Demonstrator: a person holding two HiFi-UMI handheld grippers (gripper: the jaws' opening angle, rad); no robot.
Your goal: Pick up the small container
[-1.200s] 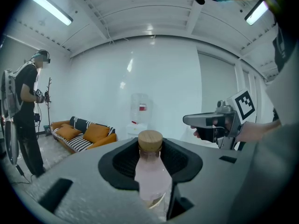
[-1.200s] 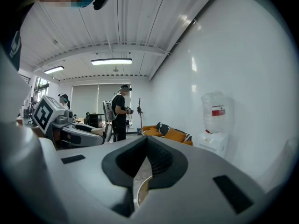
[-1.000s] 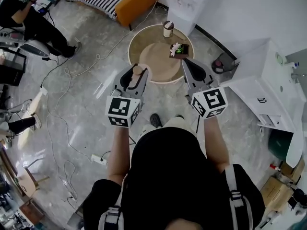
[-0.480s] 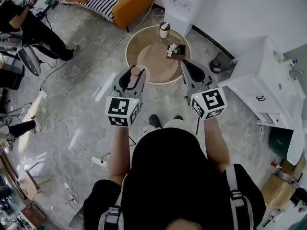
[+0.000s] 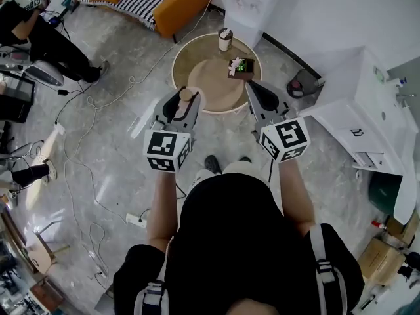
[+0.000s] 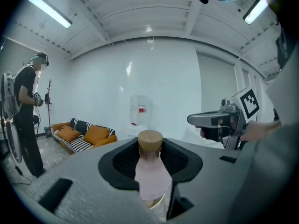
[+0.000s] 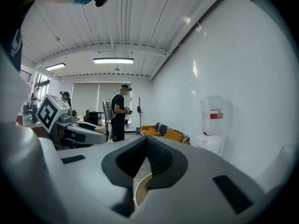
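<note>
Hardly anything has shifted in the last second: both grippers hang where they were, at the near edge of the round wooden table (image 5: 181,52). The left gripper (image 5: 185,98) is clamped on the small pink container with a wooden lid (image 6: 150,169), held upright above that edge. The right gripper (image 5: 251,85) has its jaws together and empty, near the dark square planter (image 5: 241,69).
</note>
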